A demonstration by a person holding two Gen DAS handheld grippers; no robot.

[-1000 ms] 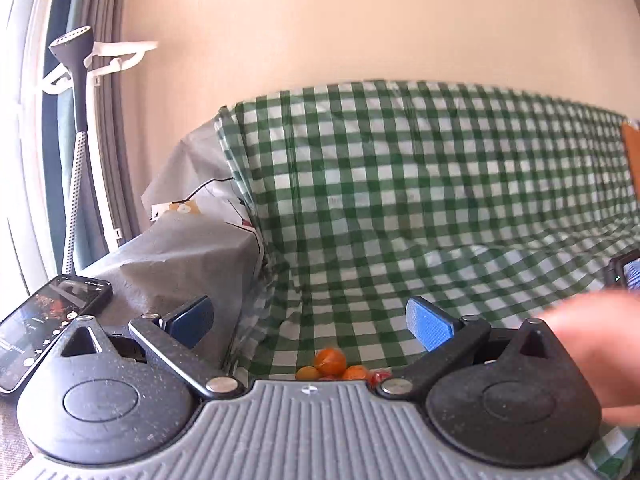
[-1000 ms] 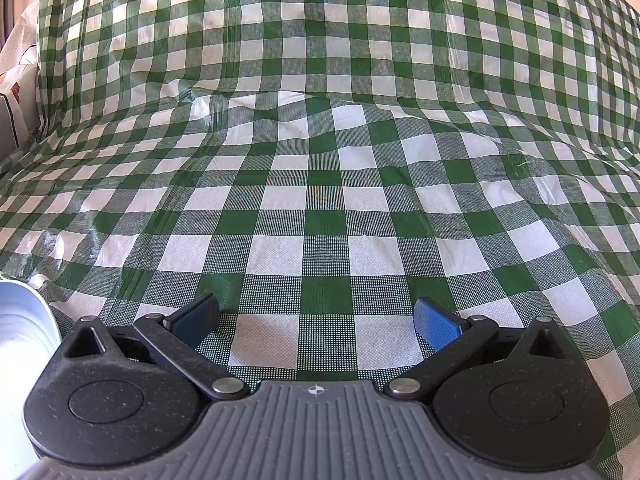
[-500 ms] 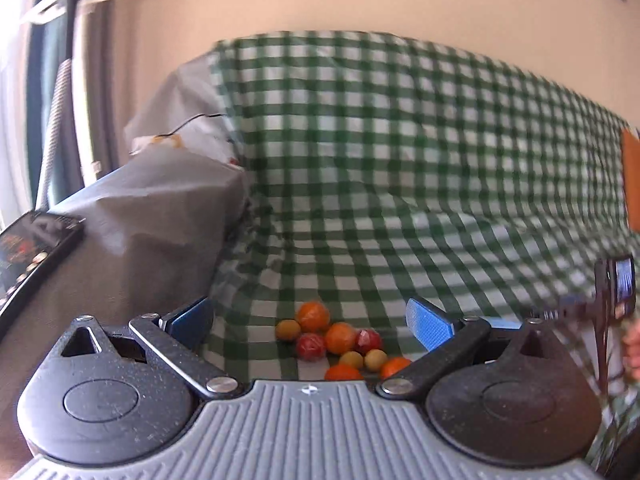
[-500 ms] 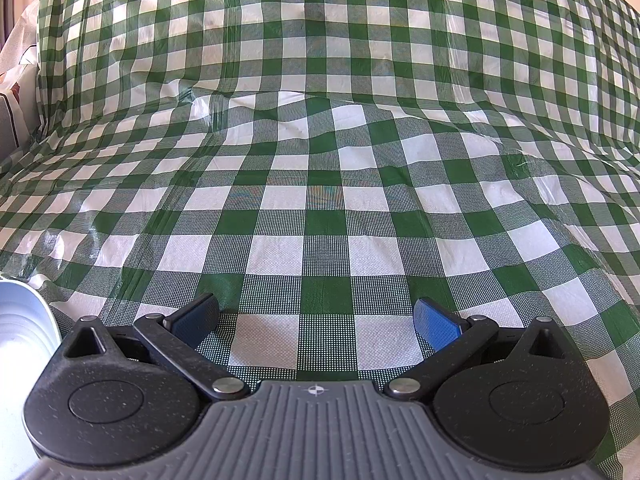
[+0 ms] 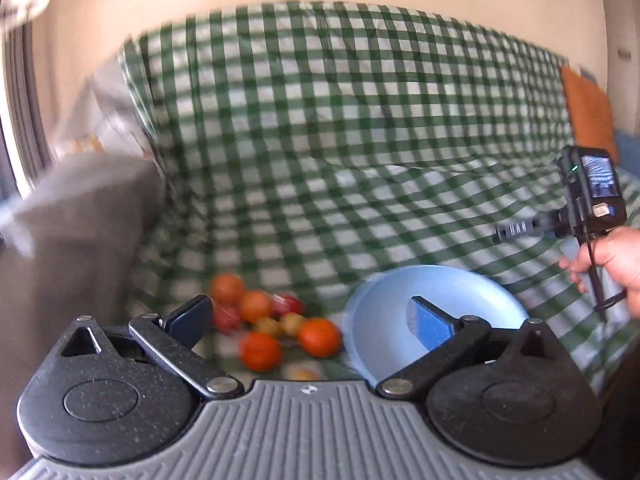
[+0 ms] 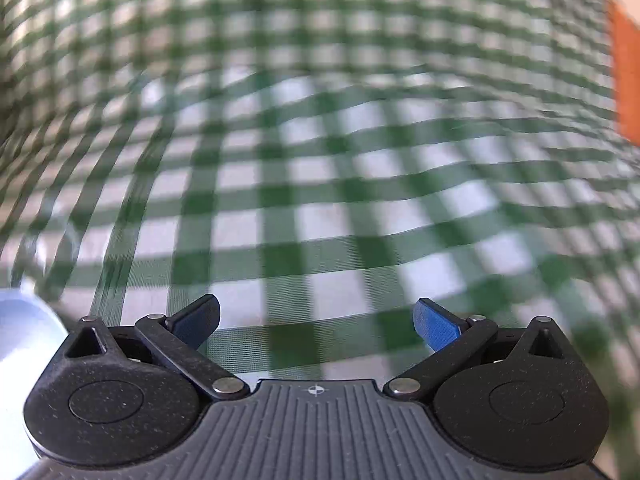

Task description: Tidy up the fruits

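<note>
From the left wrist camera, the left gripper (image 5: pixel 310 316) shows its ribbed grey body and two speckled black round housings, with thin black linkage bars running to blue textured pads; the fingers (image 5: pixel 430 326) stand wide apart and hold nothing. Between and just beyond them lies a loose cluster of small round fruits (image 5: pixel 272 326) – glossy orange ones, a couple of red ones and some smaller yellowish ones, several touching one another – resting on a green-and-white checked cloth (image 5: pixel 320 128) that looks like thin, slightly shiny plastic sheeting, creased and draped up over a backrest. Just to the right of the fruits, and almost touching the nearest orange one, sits a shallow, smooth pale blue bowl (image 5: pixel 492 284), round and empty as far as its visible inside goes. At the right edge a hand (image 5: pixel 612 264) grips the black handle of the other device, whose small lit screen faces this camera. A grey wrinkled cover (image 5: pixel 72 224) lies over something bulky on the left; the view is smeared there, so its material is uncertain. An orange cushion (image 5: pixel 588 116) rests at the far right. From the right wrist camera, the right gripper (image 6: pixel 316 320) has the same build, its blue pads spread wide with only the checked cloth (image 6: pixel 320 152) between them – heavily blurred. A sliver of the pale blue bowl (image 6: pixel 20 328) shows at the lower left, beside the gripper's housing.
</note>
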